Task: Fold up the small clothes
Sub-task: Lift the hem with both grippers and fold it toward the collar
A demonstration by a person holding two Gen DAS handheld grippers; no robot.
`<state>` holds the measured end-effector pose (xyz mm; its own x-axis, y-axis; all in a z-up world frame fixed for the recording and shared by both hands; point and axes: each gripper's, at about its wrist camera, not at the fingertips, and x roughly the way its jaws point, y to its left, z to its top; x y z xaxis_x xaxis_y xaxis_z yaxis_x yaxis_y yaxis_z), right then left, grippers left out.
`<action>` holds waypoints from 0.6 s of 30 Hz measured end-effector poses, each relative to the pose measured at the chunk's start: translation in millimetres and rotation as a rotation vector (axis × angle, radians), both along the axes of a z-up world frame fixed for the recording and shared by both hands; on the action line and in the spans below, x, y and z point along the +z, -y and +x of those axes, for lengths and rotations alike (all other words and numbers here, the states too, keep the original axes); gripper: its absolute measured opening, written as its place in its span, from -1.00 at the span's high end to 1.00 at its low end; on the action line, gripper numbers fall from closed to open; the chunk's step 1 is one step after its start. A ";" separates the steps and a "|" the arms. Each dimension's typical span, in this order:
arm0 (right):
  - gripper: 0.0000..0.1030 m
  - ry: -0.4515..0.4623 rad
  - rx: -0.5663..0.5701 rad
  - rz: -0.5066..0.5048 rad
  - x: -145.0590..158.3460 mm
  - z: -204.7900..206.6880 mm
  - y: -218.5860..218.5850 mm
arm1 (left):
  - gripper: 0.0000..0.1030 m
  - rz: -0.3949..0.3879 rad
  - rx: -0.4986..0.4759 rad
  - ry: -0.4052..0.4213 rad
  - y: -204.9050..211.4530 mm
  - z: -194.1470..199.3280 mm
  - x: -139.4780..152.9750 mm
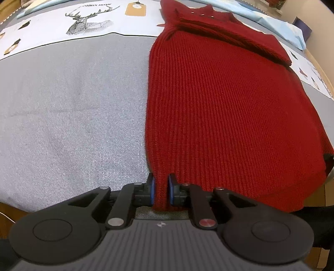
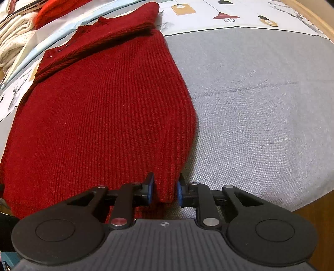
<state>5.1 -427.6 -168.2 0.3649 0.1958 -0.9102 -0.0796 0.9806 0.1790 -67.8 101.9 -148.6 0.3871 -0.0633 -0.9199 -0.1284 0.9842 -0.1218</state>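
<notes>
In the left wrist view, one red knit sweater point(image 1: 229, 108) lies flat on the grey cloth point(image 1: 73, 104) that covers the table, its hem at the near edge and its collar at the far end. One sleeve is folded across the chest near the collar, where three small metal snaps show. The left gripper point(image 1: 160, 191) pinches the near left corner of the hem: both blue pads press on a ridge of the knit between them. Only this view shows the deer drawing point(image 1: 87, 23) printed on the white border of the cloth, far left, and a light blue sheet point(image 1: 281, 27) at the far right.

In the right wrist view, the same sweater point(image 2: 100, 116) fills the left half, and the grey cloth point(image 2: 261, 114) stretches bare to the right. The right gripper point(image 2: 165, 190) clamps the near right corner of the hem, a fold of knit squeezed between its two blue pads. Only this view shows a pile of cream knitwear point(image 2: 14, 39) at the far left, one more red garment point(image 2: 56, 10) beside it, and one red lamp print point(image 2: 226, 16) on the far border.
</notes>
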 end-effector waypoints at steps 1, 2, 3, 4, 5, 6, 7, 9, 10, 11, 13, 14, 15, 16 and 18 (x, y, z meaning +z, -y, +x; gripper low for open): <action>0.57 -0.001 0.000 -0.002 -0.3 0.1 0.1 | 0.72 -0.004 -0.001 -0.002 -2.3 -0.7 -0.3; 0.57 -0.001 0.001 -0.003 -1.0 0.3 -0.3 | 0.72 -0.001 -0.006 -0.001 -1.6 -0.8 -0.3; 0.57 -0.001 0.001 -0.003 -1.1 0.2 -0.2 | 0.72 0.005 -0.011 0.001 -0.8 -0.9 -0.1; 0.57 -0.001 0.001 -0.003 -1.0 -0.1 0.1 | 0.72 0.009 -0.014 0.003 -0.4 -0.9 0.2; 0.57 0.000 0.003 -0.004 -0.8 -0.1 -0.7 | 0.71 0.013 -0.014 0.004 0.5 -1.1 0.6; 0.57 0.002 0.004 -0.004 -0.5 -0.3 -1.3 | 0.72 0.015 -0.014 0.005 1.6 -1.3 1.0; 0.58 0.005 0.005 -0.006 0.2 -0.6 -2.6 | 0.73 0.018 -0.013 0.007 2.5 -1.9 1.4; 0.60 0.016 0.009 -0.006 3.0 -2.1 -5.3 | 0.77 0.025 -0.016 0.014 3.8 -3.2 2.5; 0.61 0.026 0.011 0.004 5.9 -3.2 -5.7 | 0.78 0.031 -0.018 0.019 4.6 -4.0 4.1; 0.62 0.034 0.010 0.015 8.5 -4.7 -5.3 | 0.80 0.033 -0.017 0.026 4.1 -5.2 7.2; 0.63 0.057 -0.002 0.064 17.1 -7.4 -3.2 | 0.80 0.016 -0.013 0.044 1.2 -7.7 17.1; 0.63 0.066 -0.011 0.092 21.5 -8.7 -1.5 | 0.81 0.006 -0.016 0.054 -0.3 -8.2 23.9; 0.63 0.082 -0.022 0.129 29.0 -10.5 0.9 | 0.81 -0.005 -0.018 0.066 -2.9 -8.4 31.4; 0.64 0.100 -0.030 0.156 37.1 -12.4 3.3 | 0.82 -0.028 -0.014 0.083 -7.0 -8.8 41.6; 0.64 0.142 -0.045 0.199 54.1 -18.7 8.1 | 0.84 -0.080 -0.002 0.115 -14.4 -11.1 60.4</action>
